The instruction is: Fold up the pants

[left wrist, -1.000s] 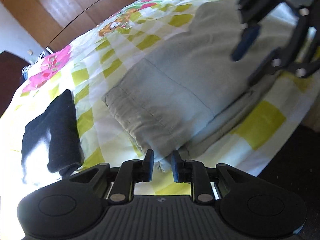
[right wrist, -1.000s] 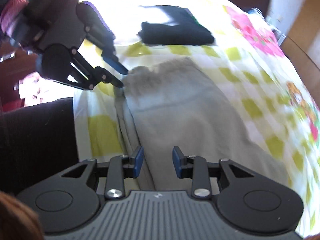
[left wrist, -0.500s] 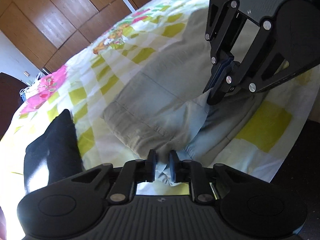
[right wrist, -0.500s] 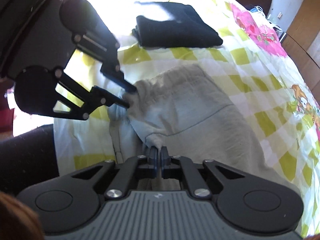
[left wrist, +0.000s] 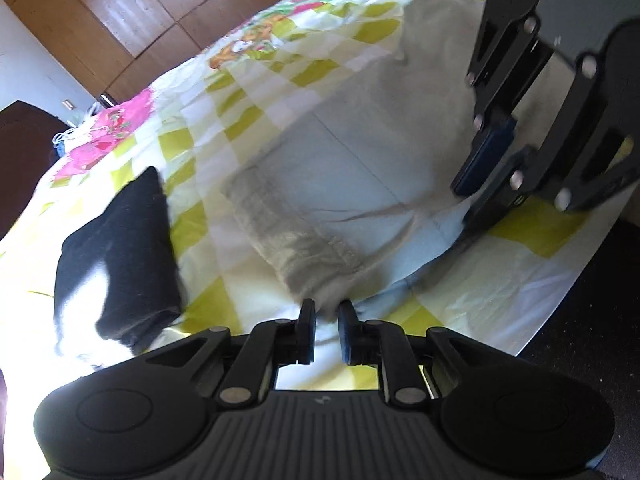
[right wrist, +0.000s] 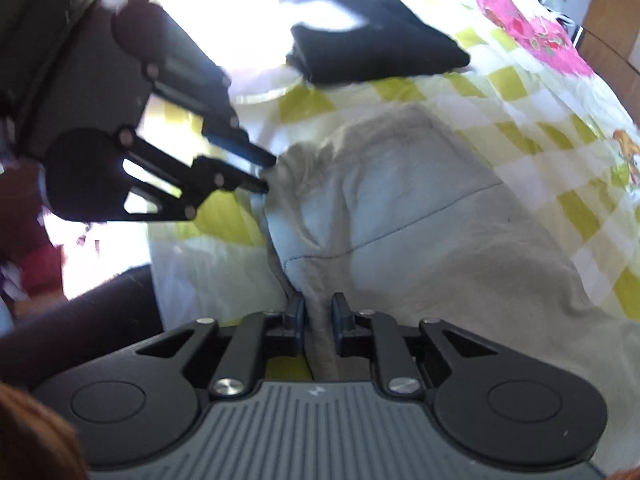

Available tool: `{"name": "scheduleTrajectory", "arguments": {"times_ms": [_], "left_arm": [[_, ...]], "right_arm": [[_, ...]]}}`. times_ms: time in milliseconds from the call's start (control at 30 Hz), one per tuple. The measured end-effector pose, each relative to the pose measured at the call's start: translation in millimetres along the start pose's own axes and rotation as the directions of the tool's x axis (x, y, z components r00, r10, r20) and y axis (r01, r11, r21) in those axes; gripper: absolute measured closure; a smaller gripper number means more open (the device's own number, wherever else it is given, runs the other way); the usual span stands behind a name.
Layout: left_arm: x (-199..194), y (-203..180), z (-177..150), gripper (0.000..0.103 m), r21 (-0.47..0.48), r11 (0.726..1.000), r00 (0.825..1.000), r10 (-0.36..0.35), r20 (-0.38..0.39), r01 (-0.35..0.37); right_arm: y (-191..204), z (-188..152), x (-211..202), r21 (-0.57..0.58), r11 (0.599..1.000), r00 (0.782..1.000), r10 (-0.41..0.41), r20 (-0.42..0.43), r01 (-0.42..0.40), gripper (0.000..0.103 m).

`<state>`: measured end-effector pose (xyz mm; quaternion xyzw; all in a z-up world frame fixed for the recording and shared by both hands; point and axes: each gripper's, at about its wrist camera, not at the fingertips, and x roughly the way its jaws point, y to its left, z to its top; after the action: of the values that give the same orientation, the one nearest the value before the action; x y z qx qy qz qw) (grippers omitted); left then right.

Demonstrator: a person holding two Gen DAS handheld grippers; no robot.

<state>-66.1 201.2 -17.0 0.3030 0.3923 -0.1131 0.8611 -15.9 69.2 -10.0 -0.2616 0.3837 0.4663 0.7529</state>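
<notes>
Light grey pants [left wrist: 352,168] lie on a yellow-checked bedspread [left wrist: 248,92], ribbed waistband [left wrist: 296,240] toward the bed's near edge. My left gripper [left wrist: 326,320] is at the waistband's near corner, fingers a little apart with cloth between them. My right gripper [right wrist: 318,312] is at the pants' near edge [right wrist: 400,248], fingers slightly apart with a fold of grey cloth between them. Each gripper shows in the other's view: the right one [left wrist: 480,196], the left one [right wrist: 268,176].
A folded black garment [left wrist: 120,252] lies on the bed beyond the waistband; it also shows in the right wrist view [right wrist: 376,56]. Wooden wardrobe doors [left wrist: 152,12] stand behind the bed. The bed's edge and dark floor [left wrist: 592,320] are close on the near side.
Both grippers closed on the pants' near edge and lifted it; now their fingers have parted a little and the cloth lies lower and flatter on the bed.
</notes>
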Motion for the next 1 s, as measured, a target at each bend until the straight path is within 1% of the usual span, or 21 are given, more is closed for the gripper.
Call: {"name": "scheduleTrajectory", "arguments": {"times_ms": [100, 167, 233, 300, 367, 433, 467, 500, 567, 600, 700, 767, 833, 933, 967, 1000], "left_arm": [[-18.1, 11.4, 8.0, 0.073, -0.043, 0.999, 0.999, 0.019, 0.026, -0.018], [-26.8, 16.3, 18.1, 0.073, -0.064, 0.998, 0.998, 0.033, 0.054, -0.029], [-32.2, 18.5, 32.0, 0.073, -0.092, 0.996, 0.995, 0.028, 0.094, -0.019], [-30.0, 18.7, 50.1, 0.073, -0.144, 0.989, 0.988, -0.016, 0.152, 0.038], [-17.0, 13.3, 71.3, 0.073, -0.202, 0.972, 0.974, -0.076, 0.215, 0.12], [3.8, 3.6, 91.8, 0.073, -0.246, 0.948, 0.956, -0.139, 0.258, 0.203], [15.5, -3.5, 101.7, 0.073, -0.248, 0.94, 0.949, -0.168, 0.267, 0.236], [27.1, -10.9, 110.2, 0.073, -0.243, 0.936, 0.946, -0.189, 0.263, 0.255], [45.6, -22.3, 123.2, 0.073, -0.225, 0.934, 0.944, -0.223, 0.242, 0.278], [51.6, -27.4, 128.1, 0.073, -0.216, 0.934, 0.944, -0.235, 0.233, 0.286], [64.6, -33.0, 137.1, 0.073, -0.211, 0.926, 0.939, -0.27, 0.213, 0.314], [69.7, -35.3, 140.2, 0.073, -0.209, 0.925, 0.94, -0.278, 0.199, 0.318], [72.8, -37.2, 141.9, 0.073, -0.201, 0.929, 0.943, -0.275, 0.189, 0.312], [72.1, -37.6, 142.2, 0.073, -0.203, 0.93, 0.944, -0.271, 0.187, 0.307], [72.6, -37.7, 142.2, 0.072, -0.205, 0.93, 0.944, -0.269, 0.188, 0.306], [74.6, -37.4, 142.5, 0.072, -0.208, 0.929, 0.944, -0.27, 0.188, 0.307]], "right_arm": [[-25.0, -2.4, -39.4, 0.111, 0.994, 0.998, -0.002, 0.066, -0.006, 0.085], [-48.6, -8.3, -64.7, 0.177, 0.984, 0.994, -0.052, 0.097, 0.034, 0.084], [-79.8, -17.2, -87.1, 0.259, 0.961, 0.985, -0.129, 0.112, 0.097, 0.082], [-115.9, -27.8, -100.1, 0.335, 0.929, 0.975, -0.199, 0.103, 0.154, 0.076], [-156.3, -40.0, -104.6, 0.404, 0.892, 0.962, -0.257, 0.088, 0.202, 0.075], [-192.2, -52.0, -100.8, 0.451, 0.868, 0.96, -0.268, 0.078, 0.206, 0.075], [-211.8, -60.6, -97.2, 0.482, 0.857, 0.966, -0.246, 0.073, 0.182, 0.073], [-226.8, -67.0, -92.5, 0.509, 0.85, 0.976, -0.204, 0.072, 0.14, 0.073], [-249.9, -78.3, -84.8, 0.563, 0.825, 0.99, -0.118, 0.077, 0.054, 0.073], [-253.4, -82.0, -84.6, 0.566, 0.825, 0.994, -0.062, 0.086, 0.003, 0.073], [-249.8, -86.8, -89.1, 0.528, 0.839, 0.987, 0.062, 0.149, -0.132, 0.073], [-247.3, -86.1, -86.8, 0.496, 0.84, 0.973, 0.152, 0.174, -0.22, 0.073], [-247.1, -82.1, -77.7, 0.474, 0.845, 0.967, 0.182, 0.177, -0.246, 0.073], [-251.6, -76.4, -56.9, 0.461, 0.86, 0.975, 0.173, 0.14, -0.219, 0.073], [-254.6, -75.1, -48.9, 0.471, 0.856, 0.977, 0.172, 0.128, -0.212, 0.073], [-259.9, -75.6, -41.3, 0.495, 0.839, 0.974, 0.186, 0.128, -0.226, 0.076]]}}
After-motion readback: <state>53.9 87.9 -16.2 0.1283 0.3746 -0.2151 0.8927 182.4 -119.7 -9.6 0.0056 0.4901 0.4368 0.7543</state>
